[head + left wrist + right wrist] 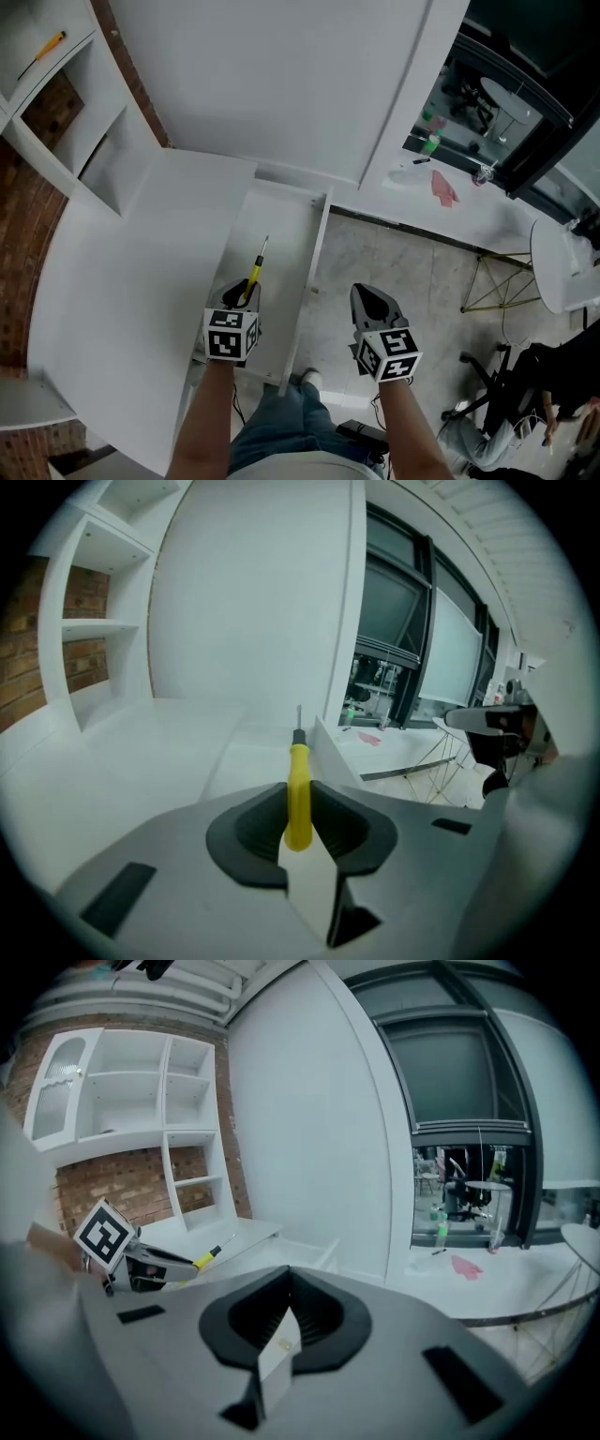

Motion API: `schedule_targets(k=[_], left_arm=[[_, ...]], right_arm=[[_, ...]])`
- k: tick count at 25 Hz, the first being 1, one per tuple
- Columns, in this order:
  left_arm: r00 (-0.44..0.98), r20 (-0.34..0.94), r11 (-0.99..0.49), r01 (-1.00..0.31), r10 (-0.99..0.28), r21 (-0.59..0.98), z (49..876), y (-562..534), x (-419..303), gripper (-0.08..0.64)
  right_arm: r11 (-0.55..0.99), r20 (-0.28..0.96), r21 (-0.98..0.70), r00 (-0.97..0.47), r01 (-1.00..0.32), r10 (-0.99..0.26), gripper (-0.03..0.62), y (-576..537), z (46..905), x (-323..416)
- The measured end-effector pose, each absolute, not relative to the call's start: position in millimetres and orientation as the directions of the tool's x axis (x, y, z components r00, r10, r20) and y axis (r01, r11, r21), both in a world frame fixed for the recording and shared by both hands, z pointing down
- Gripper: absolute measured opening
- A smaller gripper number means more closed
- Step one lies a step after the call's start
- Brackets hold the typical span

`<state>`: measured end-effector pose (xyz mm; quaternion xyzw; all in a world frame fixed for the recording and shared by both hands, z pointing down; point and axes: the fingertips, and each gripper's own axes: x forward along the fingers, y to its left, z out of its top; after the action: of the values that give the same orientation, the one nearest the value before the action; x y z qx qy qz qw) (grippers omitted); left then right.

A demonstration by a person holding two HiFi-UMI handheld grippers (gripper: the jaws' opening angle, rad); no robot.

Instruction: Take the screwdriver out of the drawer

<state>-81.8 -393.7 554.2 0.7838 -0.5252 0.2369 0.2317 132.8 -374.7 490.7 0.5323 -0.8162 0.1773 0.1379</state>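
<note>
A screwdriver (pixel 255 271) with a yellow handle (pixel 298 794) and a thin metal shaft sticks out forward from my left gripper (pixel 246 292), whose jaws are shut on the handle. It hangs above the open white drawer (pixel 309 246) that juts from the white desk (pixel 141 272). From the right gripper view the same screwdriver (pixel 212 1252) shows at the left with the left gripper's marker cube. My right gripper (pixel 372 302) is shut with nothing between its jaws, held over the floor to the right of the drawer.
White shelving (pixel 66 103) with a second yellow-handled tool (pixel 42 52) stands at the far left against brick. A white wall panel (pixel 281 75) rises behind the drawer. A wire-legged stool (pixel 497 281), a round white table (pixel 562 262) and a chair (pixel 525 375) stand on the floor at right.
</note>
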Motion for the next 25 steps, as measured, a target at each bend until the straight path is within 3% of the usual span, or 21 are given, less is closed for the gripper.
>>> schedule_targets(k=[14, 25], left_arm=[[0.06, 0.601, -0.045, -0.998, -0.797, 0.04, 527, -374, -261, 0.087], [0.013, 0.723, 0.011, -1.0, -0.69, 0.028, 593, -380, -313, 0.087]], right_arm=[[0.437, 0.398, -0.155, -0.461, -0.886, -0.794, 0.011, -383, 482, 63], [0.421, 0.475, -0.128, -0.428, -0.898, -0.769, 0.011, -378, 506, 45]])
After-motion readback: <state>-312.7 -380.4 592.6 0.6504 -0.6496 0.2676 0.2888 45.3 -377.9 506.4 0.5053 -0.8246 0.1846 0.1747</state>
